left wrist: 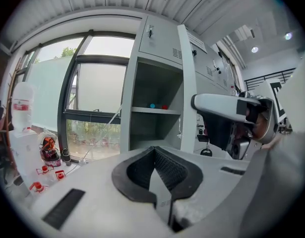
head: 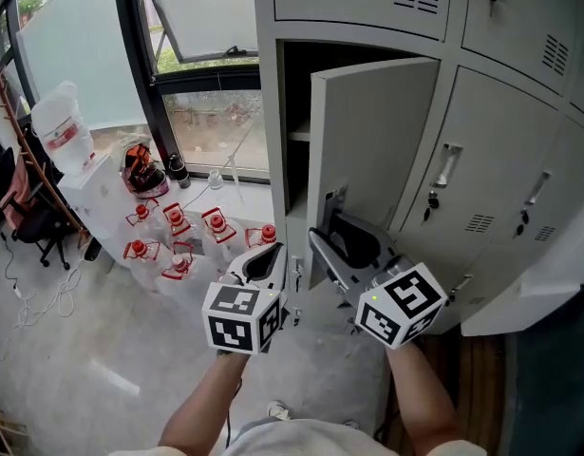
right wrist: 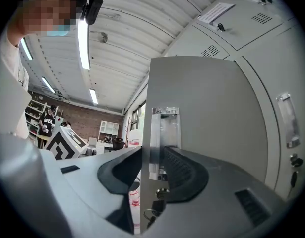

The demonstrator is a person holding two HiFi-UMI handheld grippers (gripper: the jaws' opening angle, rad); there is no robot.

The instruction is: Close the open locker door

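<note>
The open grey locker door (head: 372, 141) swings out from the dark compartment (head: 296, 112) in the head view. My right gripper (head: 331, 234) straddles the door's lower free edge. In the right gripper view the door (right wrist: 212, 113) stands edge-on between the jaws, and my right gripper (right wrist: 152, 167) is shut on it at the clear handle (right wrist: 164, 133), just above the keyed lock (right wrist: 159, 195). My left gripper (head: 263, 255) hangs left of the door, touching nothing. In its own view the left gripper (left wrist: 154, 155) is shut and holds nothing, and it faces the open compartment (left wrist: 154, 128).
Closed locker doors (head: 491, 169) fill the right side. Several red-capped water bottles (head: 178, 231) lie on the floor under the window (head: 211, 103), with a white water jug (head: 62, 126) on a stand at the far left. Two small items (left wrist: 157, 106) sit on the locker shelf.
</note>
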